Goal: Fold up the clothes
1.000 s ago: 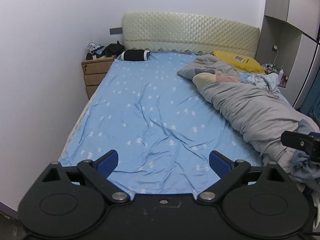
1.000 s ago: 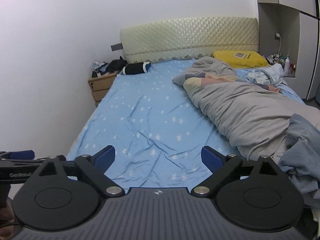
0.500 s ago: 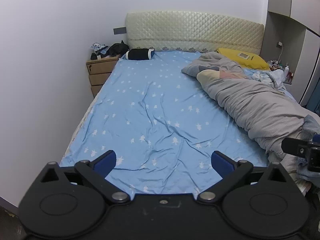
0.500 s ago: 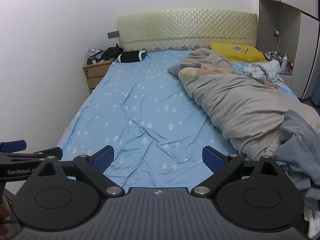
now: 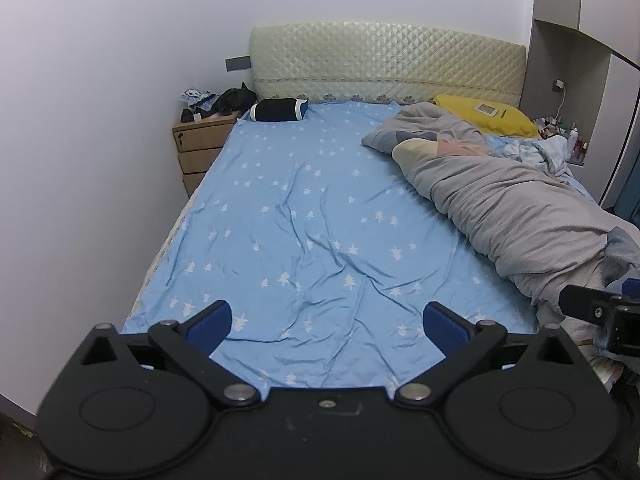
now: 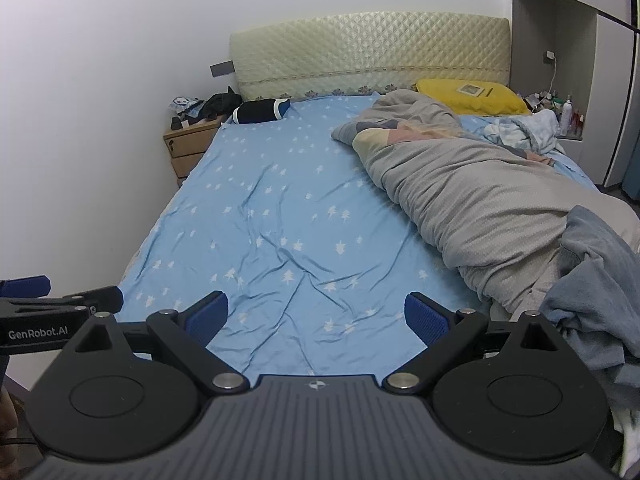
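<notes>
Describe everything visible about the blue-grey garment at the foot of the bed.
The crumpled blue-grey cloth garment lies in a loose, unfolded heap at the bed's near right corner. It looks soft and fairly thick, with deep creases. Its upper edge rests against and partly on the grey quilted duvet. Some of it runs out of frame. Neither claw touches it.

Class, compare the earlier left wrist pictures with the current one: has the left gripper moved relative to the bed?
Yes. The left gripper, open and empty, has drawn back and swung left: the headboard and nightstand now sit further right and look smaller.
</notes>
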{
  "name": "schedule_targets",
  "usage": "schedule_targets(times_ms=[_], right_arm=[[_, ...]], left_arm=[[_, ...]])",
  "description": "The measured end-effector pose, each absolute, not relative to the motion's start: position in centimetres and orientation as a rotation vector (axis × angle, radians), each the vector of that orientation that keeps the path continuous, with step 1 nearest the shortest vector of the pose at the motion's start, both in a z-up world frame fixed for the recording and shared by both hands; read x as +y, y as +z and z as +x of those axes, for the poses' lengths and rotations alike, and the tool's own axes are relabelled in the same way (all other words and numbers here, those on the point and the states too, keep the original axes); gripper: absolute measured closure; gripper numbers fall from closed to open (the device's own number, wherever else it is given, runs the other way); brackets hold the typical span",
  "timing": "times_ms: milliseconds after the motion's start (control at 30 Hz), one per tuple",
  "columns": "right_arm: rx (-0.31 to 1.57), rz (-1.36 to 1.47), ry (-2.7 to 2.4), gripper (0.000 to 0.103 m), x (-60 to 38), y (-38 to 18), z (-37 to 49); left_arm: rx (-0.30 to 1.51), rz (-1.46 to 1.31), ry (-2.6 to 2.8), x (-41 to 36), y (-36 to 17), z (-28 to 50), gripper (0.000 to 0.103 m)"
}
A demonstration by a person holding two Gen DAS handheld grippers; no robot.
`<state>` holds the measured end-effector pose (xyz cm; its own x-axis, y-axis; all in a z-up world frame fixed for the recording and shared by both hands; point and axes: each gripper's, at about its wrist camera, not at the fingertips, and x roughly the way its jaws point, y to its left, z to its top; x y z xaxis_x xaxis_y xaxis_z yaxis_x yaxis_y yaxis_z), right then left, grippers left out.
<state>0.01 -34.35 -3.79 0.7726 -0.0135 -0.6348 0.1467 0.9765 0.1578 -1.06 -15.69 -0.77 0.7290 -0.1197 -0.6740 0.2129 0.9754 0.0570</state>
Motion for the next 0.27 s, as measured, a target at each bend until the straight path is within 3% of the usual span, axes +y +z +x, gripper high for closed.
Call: schedule_targets(times_ms=[267], right_arm=[[0.692, 0.231, -0.099, 0.006, -34.19, -4.08, -0.08]], left_arm=[[0.722, 0.142, -0.183, -15.93, -0.50, -1.41, 0.001]])
